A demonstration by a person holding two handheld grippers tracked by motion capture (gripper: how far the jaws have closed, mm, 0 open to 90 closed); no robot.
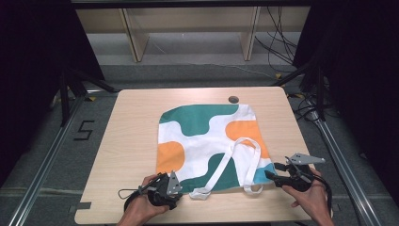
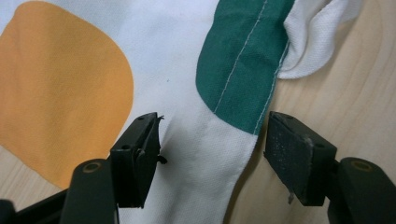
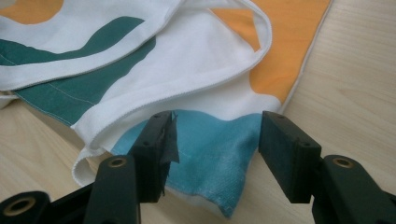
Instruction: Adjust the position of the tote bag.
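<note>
A white tote bag (image 1: 207, 136) with green, orange and blue patches lies flat on the wooden table (image 1: 131, 122). Its two white handles (image 1: 235, 165) are folded back over the cloth. My left gripper (image 1: 170, 184) is at the bag's near left corner. In the left gripper view it (image 2: 212, 154) is open and straddles the hem (image 2: 243, 135), one jaw over the cloth and one over bare wood. My right gripper (image 1: 269, 175) is at the near right corner. In the right gripper view it (image 3: 215, 149) is open with the blue corner (image 3: 215, 154) between its jaws.
A round dark grommet hole (image 1: 233, 99) sits near the table's far edge, just beyond the bag. Bare wood runs left and right of the bag. Black frame rails (image 1: 329, 141) flank the table, and a wooden shelf (image 1: 188, 28) and cables stand beyond it.
</note>
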